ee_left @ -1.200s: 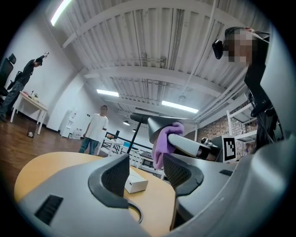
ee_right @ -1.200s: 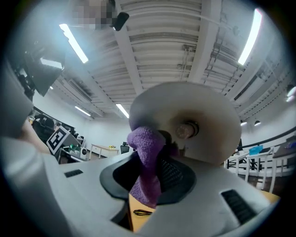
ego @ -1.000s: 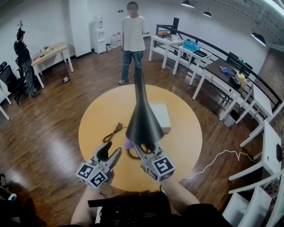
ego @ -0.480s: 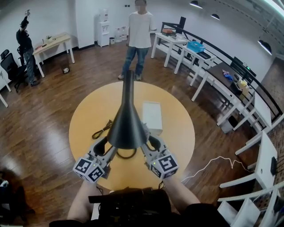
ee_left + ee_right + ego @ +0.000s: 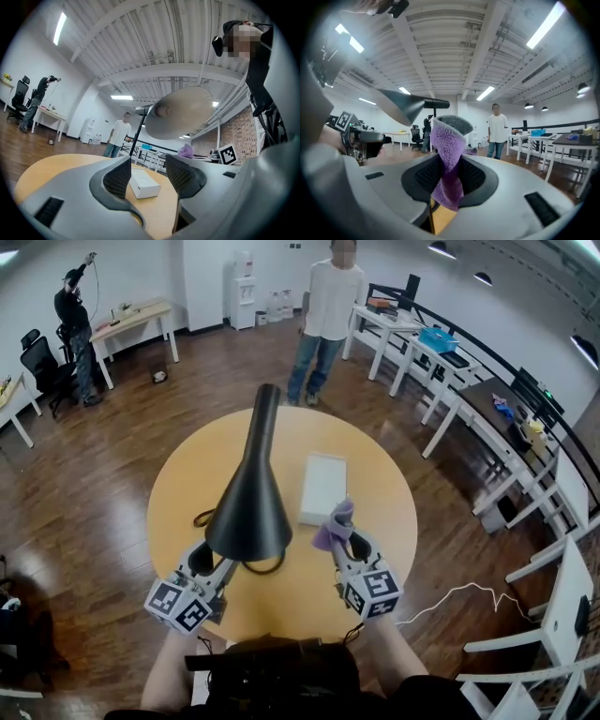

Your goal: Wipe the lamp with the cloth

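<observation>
A black lamp with a cone shade (image 5: 248, 512) stands on the round wooden table (image 5: 384, 493), its stem rising away from me. My right gripper (image 5: 347, 546) is to the right of the shade, shut on a purple cloth (image 5: 334, 525) that sticks up from between the jaws; in the right gripper view the cloth (image 5: 447, 154) fills the gap, with the shade (image 5: 401, 105) up to the left. My left gripper (image 5: 206, 564) sits at the shade's lower left edge, partly under it. Its jaws stand open with nothing between them (image 5: 147, 164), and the shade's underside (image 5: 180, 117) hangs above.
A white box (image 5: 322, 488) lies on the table right of the lamp. The lamp's black cable (image 5: 201, 518) runs off to the left. A person (image 5: 330, 310) stands beyond the table, another (image 5: 77, 324) at far left. Desks (image 5: 450, 362) line the right.
My right gripper has come out from under the shade and moved right with the cloth. The left gripper has shifted a little under the shade's left edge.
</observation>
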`<state>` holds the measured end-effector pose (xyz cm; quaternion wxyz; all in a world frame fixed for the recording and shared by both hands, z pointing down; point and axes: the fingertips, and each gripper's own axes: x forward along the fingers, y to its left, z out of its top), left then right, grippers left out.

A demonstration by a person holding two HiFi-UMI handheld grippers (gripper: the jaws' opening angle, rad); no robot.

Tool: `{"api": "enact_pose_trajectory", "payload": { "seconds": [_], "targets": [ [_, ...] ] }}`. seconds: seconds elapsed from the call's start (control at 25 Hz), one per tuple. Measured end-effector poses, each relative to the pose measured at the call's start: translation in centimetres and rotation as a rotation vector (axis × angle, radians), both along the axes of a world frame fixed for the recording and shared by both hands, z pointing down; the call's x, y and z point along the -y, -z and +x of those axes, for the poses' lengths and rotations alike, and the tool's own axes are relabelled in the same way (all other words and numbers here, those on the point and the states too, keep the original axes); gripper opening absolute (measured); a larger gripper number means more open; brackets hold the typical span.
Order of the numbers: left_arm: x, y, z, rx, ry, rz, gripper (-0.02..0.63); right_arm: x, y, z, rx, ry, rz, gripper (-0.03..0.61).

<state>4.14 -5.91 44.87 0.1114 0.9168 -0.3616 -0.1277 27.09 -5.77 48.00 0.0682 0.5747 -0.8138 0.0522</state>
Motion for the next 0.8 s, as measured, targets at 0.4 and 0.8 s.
{"api": "enact_pose_trajectory", "payload": {
  "seconds": [0.4, 0.8],
  "targets": [
    [-1.4, -3.5, 0.0, 0.028, 0.053, -0.074, 0.229, -2.3, -11.8, 1.9, -0.222, 0.087, -0.428, 0.110],
    [-1.2, -4.7, 1.0, 0.063, 0.023, -0.095, 0.227, -3.9, -16.1, 3.0, -0.248, 0.082, -0.613, 0.202]
  ]
}}
